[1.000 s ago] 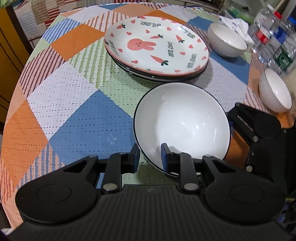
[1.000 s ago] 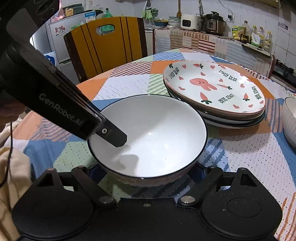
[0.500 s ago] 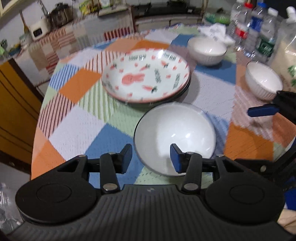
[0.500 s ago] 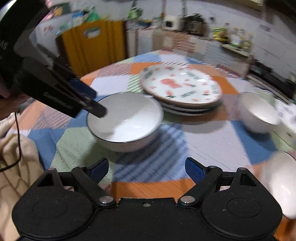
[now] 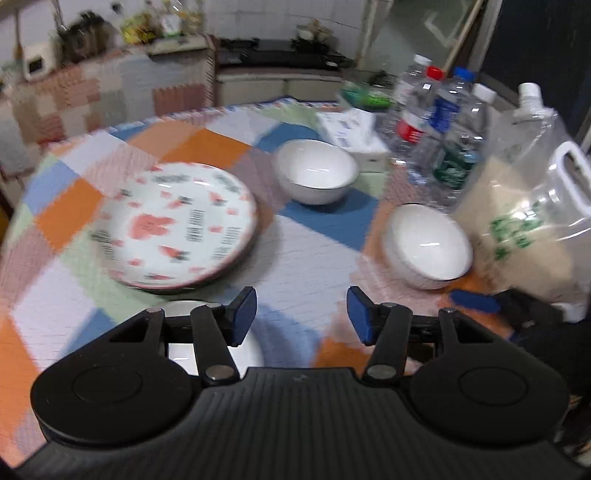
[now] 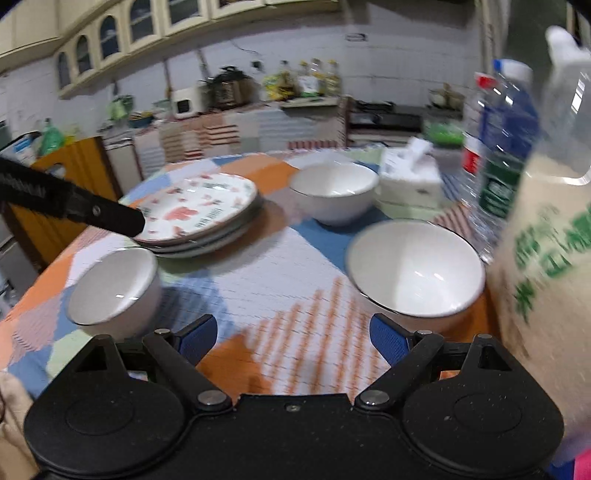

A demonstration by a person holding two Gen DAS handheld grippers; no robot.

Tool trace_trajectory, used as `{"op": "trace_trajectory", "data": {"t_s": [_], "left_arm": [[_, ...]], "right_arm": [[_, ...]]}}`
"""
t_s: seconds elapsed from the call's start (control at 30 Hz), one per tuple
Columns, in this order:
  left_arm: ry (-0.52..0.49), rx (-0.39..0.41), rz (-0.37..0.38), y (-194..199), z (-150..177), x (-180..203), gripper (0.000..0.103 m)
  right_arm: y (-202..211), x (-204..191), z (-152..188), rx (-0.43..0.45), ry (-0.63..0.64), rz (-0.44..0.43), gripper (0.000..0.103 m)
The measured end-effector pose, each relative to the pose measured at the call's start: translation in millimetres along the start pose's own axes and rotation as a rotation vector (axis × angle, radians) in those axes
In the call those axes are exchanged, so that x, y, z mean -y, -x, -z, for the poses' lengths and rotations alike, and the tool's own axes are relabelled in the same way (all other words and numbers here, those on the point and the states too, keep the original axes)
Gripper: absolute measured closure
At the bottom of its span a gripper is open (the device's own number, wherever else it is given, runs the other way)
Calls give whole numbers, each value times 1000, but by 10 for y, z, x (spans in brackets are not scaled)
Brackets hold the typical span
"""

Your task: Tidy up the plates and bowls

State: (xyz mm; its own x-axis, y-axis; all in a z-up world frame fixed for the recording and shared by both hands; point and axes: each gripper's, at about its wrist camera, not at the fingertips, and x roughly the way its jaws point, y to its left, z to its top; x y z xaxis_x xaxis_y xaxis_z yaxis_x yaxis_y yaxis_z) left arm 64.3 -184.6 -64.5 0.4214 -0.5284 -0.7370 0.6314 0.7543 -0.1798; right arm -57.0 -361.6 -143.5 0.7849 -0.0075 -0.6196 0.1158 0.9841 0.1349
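Three white bowls (image 6: 114, 286) (image 6: 334, 190) (image 6: 415, 271) on the patchwork table (image 6: 258, 295), at 9, 12 and 2 o'clock; one plate stack (image 6: 199, 208) at 11, lettering blurred beyond reading. Left gripper (image 5: 301, 314) opening, right gripper (image 6: 293, 338) spread wide, both empty. Several bottles (image 5: 443, 122), labels illegible.

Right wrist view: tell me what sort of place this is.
Most likely a home kitchen with a dining table. Wall cabinets hang above a counter holding a cooker, and the cloth-covered table carries stacked plates and bowls.
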Motion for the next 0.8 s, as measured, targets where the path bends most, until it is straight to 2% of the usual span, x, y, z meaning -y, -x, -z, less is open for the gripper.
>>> {"op": "trace_trajectory", "data": {"t_s": [0.2,0.27,0.33,0.47,0.57,0.67,0.73,0.8], "left_arm": [[17,-8,86,-293,-91,269,47],[58,4,123,-424,-106,310,47],[129,-7,136,-613,-117,347,47],[143,-21,148,-888,-167,442,47],[129,-28,156,-1025,-177,518,47],[130,-14,152,-1170,-157,580,51],[111,-34,144,-1300,-165,641,53],[105,-56,141,-1392,-176,659,63]], "right_arm": [[-187,249,60,-46,-100,60,11],[-273,333,83,-69,-160,77,11],[-369,391,88,-106,-204,88,11],[-505,441,96,-112,-241,153,11],[-563,463,104,-96,-237,186,11],[-627,434,116,-79,-180,228,11],[-653,399,101,-65,-129,254,11],[-686,387,85,-61,-109,257,11]]}}
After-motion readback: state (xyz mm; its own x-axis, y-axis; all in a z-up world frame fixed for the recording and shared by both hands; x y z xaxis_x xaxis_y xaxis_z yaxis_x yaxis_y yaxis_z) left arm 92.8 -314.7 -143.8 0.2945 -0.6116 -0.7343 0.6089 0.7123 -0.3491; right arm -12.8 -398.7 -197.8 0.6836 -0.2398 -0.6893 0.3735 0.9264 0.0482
